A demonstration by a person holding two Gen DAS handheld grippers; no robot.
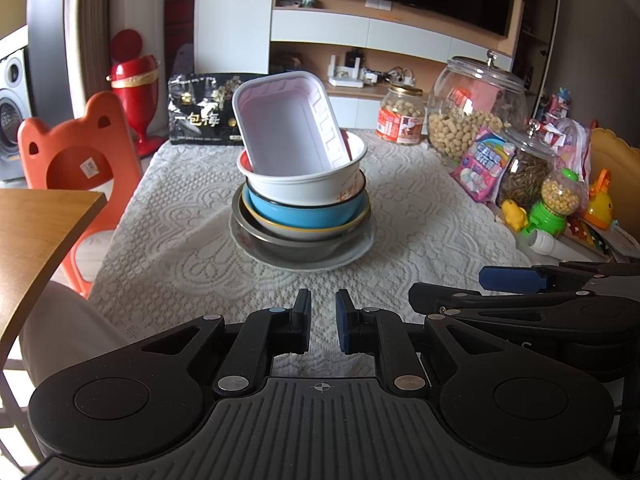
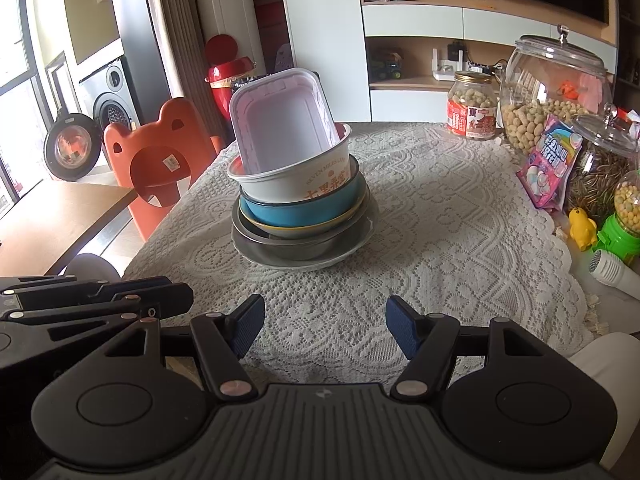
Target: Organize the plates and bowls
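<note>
A stack of dishes stands mid-table on the lace cloth. A white plate (image 1: pixel 362 249) is at the bottom, then a grey metal bowl (image 1: pixel 288 249), a yellow-rimmed bowl (image 1: pixel 304 233) and a blue bowl (image 1: pixel 304 216). On top is a white paper bowl (image 1: pixel 304 190) with a white rectangular tray (image 1: pixel 286 128) leaning tilted inside it. The same stack shows in the right wrist view, with the tray (image 2: pixel 280 128) on top and the blue bowl (image 2: pixel 296 212) below. My left gripper (image 1: pixel 323 308) is shut and empty, short of the stack. My right gripper (image 2: pixel 325 312) is open and empty beside it.
Glass jars of peanuts (image 1: pixel 472 108) and seeds, a pink snack bag (image 1: pixel 482 164) and small toys (image 1: pixel 556 200) crowd the table's right edge. A black bag (image 1: pixel 204 110) stands at the back. An orange chair (image 1: pixel 72 152) and a wooden tabletop (image 1: pixel 36 232) are on the left.
</note>
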